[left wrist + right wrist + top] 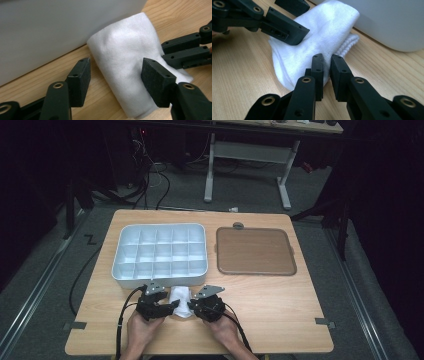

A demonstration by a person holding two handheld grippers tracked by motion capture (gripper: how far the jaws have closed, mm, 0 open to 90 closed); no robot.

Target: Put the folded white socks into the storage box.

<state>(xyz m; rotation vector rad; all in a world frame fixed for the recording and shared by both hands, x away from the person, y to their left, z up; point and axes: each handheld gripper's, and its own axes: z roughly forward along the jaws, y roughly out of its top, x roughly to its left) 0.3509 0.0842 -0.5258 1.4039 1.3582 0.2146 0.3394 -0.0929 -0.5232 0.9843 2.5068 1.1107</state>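
Note:
A folded white sock [181, 300] lies on the wooden table just in front of the white compartment tray [116, 265]. My left gripper [117, 72] stands open, its two pads straddling the sock [125, 62] across its width, and the left pad is a little clear of the fabric. From the other side my right gripper [327, 65] is shut on the sock's [324, 27] near edge, with fabric pinched between its narrow jaws. In the high view the left gripper [170, 306] and the right gripper [192, 307] flank the sock, each held in a hand.
The tray's grey wall [50, 30] rises right behind the sock. A brown flat tray [255, 251] sits to the right of the white one. Bare wood stretches right of the hands, and the table's front edge is close below them.

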